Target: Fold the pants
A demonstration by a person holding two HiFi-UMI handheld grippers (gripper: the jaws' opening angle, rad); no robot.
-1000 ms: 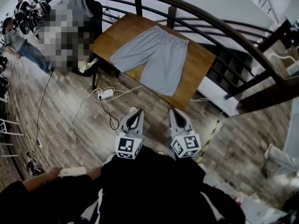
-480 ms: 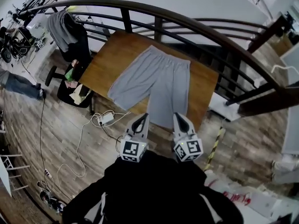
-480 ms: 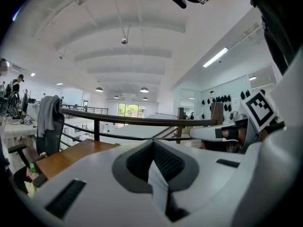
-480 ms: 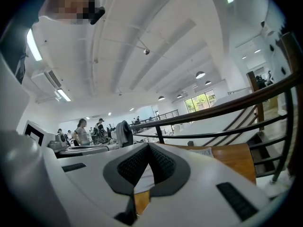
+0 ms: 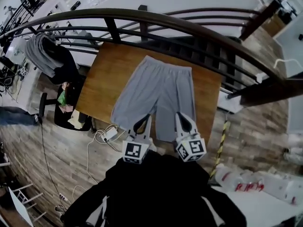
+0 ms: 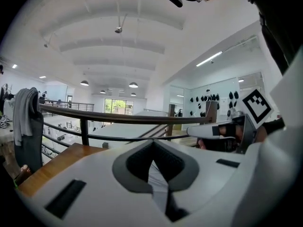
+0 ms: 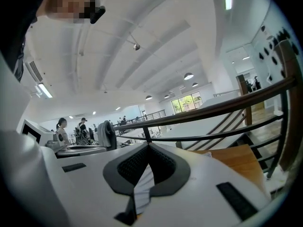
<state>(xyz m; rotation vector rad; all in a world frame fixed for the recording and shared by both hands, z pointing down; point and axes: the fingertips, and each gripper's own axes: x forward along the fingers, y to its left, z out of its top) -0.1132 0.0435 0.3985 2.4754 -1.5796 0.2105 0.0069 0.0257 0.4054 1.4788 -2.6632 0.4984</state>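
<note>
Approach made: desk [image 5: 102,74], well ahead a second ago, now just in front of both tips. Left gripper [image 5: 142,123] and right gripper [image 5: 182,121] pressed together, empty. Pants [image 5: 156,93] lie flat, unfolded, leg hems nearest the tips. Folding not begun; first grasp probably next

Grey pants [image 5: 156,96] lie spread flat on the wooden table [image 5: 104,74].
</note>
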